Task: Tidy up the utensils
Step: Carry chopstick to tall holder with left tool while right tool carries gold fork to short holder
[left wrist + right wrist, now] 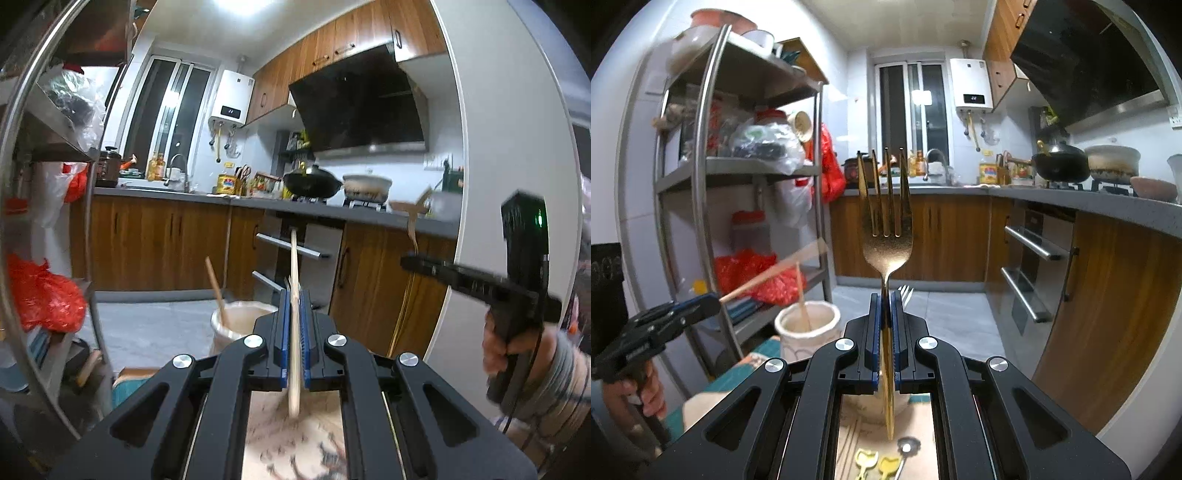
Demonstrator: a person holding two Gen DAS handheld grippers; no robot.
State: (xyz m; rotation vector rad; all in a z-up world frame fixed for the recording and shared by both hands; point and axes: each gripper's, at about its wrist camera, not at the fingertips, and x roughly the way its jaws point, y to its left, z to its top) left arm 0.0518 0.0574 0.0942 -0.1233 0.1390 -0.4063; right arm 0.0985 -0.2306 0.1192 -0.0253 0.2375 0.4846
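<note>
Right fingers (885,306) pinch a gold fork (886,221); left fingers (294,306) pinch a wooden utensil (294,266).

Bright ceiling light (236,5), heavy fisheye warp at edges, slight motion blur.

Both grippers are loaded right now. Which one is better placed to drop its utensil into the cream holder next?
Left, probably. The left gripper with its wooden utensil sits close beside the cream holder, just above its rim. The right gripper holds the gold fork upright, farther from the holder.
</note>
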